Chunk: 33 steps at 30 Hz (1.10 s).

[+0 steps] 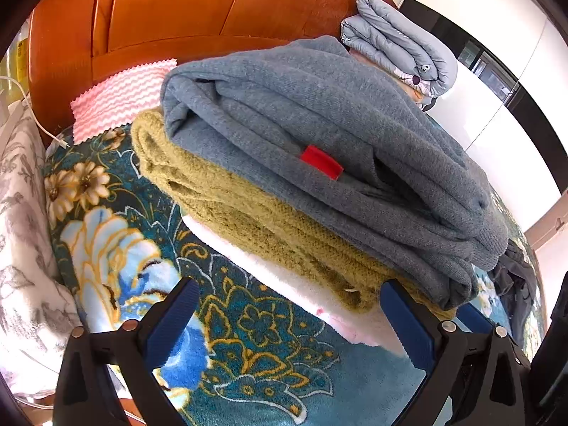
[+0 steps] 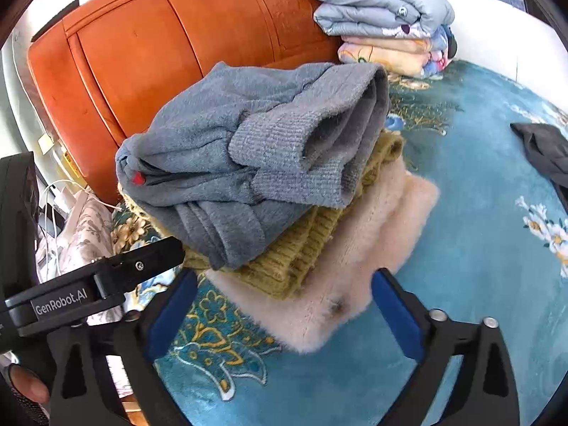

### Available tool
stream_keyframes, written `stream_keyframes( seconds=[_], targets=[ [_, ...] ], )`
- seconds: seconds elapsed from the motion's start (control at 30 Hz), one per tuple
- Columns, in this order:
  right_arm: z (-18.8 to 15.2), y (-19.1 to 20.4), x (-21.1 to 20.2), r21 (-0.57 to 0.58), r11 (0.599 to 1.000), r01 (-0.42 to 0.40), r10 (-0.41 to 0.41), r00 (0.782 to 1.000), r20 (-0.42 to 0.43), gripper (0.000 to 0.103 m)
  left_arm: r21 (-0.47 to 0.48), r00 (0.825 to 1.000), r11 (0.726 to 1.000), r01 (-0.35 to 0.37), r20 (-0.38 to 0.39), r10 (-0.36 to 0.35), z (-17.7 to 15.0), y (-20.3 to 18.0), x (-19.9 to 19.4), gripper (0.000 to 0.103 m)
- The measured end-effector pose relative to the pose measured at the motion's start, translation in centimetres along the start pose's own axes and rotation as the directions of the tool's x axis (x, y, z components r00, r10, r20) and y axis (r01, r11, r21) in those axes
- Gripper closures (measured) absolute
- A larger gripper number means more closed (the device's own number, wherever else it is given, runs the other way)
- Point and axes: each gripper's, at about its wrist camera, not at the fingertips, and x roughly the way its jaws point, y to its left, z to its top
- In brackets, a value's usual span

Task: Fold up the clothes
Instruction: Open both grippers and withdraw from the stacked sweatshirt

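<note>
"GenRobot.AI" stands in white on the black left hand-held gripper (image 2: pixel 106 284) body.

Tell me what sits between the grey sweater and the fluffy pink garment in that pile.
A folded olive-green knit sweater lies between the grey sweater on top and the fluffy pink garment below; both wrist views show it.

The soft knitted sweater on top of the pile (image 1: pixel 319 120) is grey-blue with a small bright red tag (image 1: pixel 321 161). The fuzzy knitted sweater under it (image 1: pixel 248 220) is mustard yellow-green. The fluffy furry garment at the bottom (image 2: pixel 355 259) is pale pink. The plush bed blanket (image 1: pixel 269 355) is teal with gold swirls and big white, blue and cream flowers. The wooden headboard (image 2: pixel 159 46) is shiny orange-brown. A wavy-striped cloth (image 1: pixel 120 101) is pink and white. The puffy folded quilt (image 2: pixel 376 7) is light blue-grey.
</note>
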Motion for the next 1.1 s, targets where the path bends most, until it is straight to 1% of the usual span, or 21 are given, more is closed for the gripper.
stream_keyframes(
  seconds=[0.07, 0.4, 0.63, 0.7, 0.87, 1.1],
  targets=[
    [-0.1, -0.3, 0.1, 0.009, 1.000, 0.005, -0.005, 1.000, 0.001, 0.001, 0.005, 1.000, 1.000, -0.006, 0.005, 0.005, 0.0, -0.1, 0.0, 0.000],
    [-0.4, -1.7, 0.6, 0.052, 0.998, 0.026, -0.026, 1.000, 0.006, 0.000, 0.031, 0.999, 0.999, -0.033, 0.031, 0.032, 0.0, -0.3, 0.1, 0.000],
    [-0.5, -1.6, 0.8, 0.036, 0.999, 0.039, -0.039, 0.999, 0.002, 0.000, 0.037, 0.998, 0.998, -0.049, 0.050, 0.047, 0.0, -0.7, -0.3, 0.000],
    [-0.5, -1.7, 0.9, 0.039, 0.998, 0.042, -0.042, 0.999, -0.001, 0.000, 0.041, 0.997, 0.998, -0.052, 0.065, 0.049, 0.1, -0.8, -0.7, 0.000],
    [-0.6, -1.9, 1.0, 0.038, 0.998, 0.053, -0.053, 0.999, -0.007, 0.000, 0.065, 0.993, 0.995, -0.081, 0.091, 0.075, 0.1, -0.9, -1.1, 0.000],
    [-0.7, -2.2, 1.3, 0.047, 0.996, 0.077, -0.076, 0.997, -0.022, 0.000, 0.099, 0.991, 0.991, -0.094, 0.106, 0.083, -0.4, -1.3, -1.1, 0.000]
  ],
)
